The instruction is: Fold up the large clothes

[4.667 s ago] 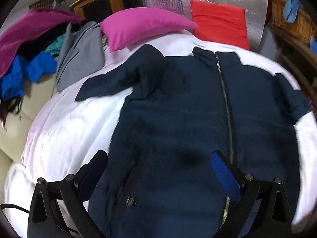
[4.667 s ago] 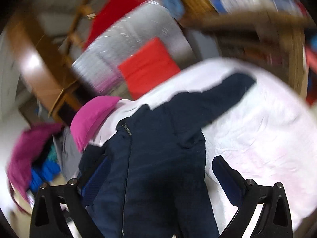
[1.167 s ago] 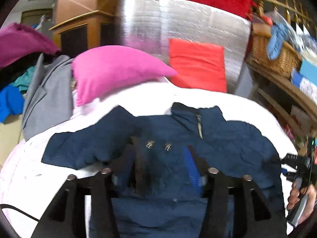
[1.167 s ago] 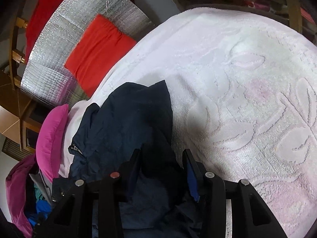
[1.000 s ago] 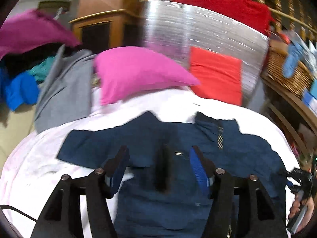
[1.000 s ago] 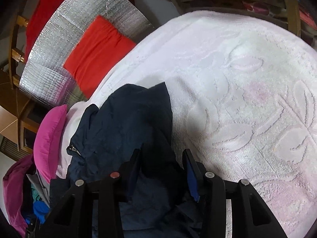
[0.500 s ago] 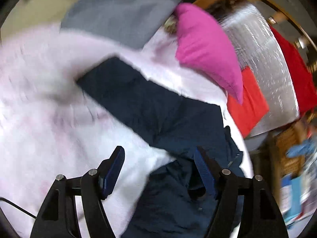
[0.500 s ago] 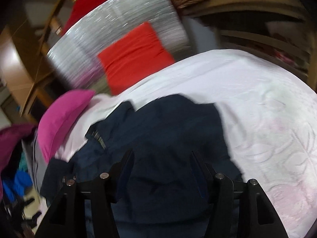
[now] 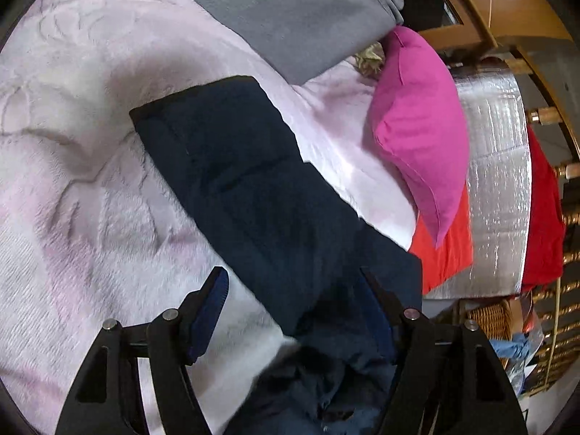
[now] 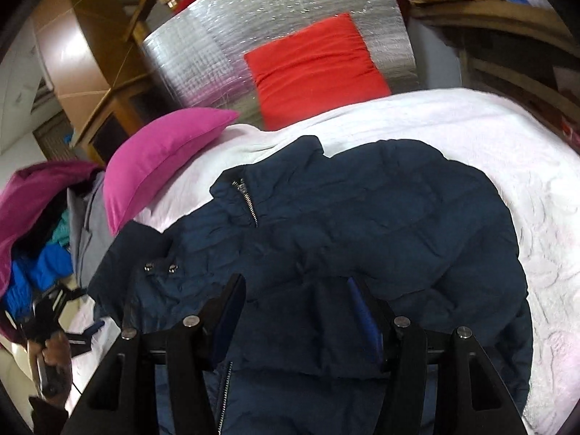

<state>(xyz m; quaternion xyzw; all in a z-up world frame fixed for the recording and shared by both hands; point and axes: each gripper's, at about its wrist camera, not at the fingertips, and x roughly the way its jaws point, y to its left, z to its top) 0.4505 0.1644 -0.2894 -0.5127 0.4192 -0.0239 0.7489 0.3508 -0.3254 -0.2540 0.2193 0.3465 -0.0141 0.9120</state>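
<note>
White bedspread under navy jacket, hem beyond frame.

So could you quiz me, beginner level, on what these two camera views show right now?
1. True or false: the dark navy zip-up padded jacket lies on the pale pink textured blanket.
2. Which sleeve stretches out flat, unfolded? A) the long navy sleeve in the left view B) neither
3. Fill in: the bright pink pillow partly covers a ___ cushion.

Key: 1 true. 2 A. 3 red. Also, the left gripper and right gripper are both open; the right's jaws straddle jacket fabric without pinching it.
</note>
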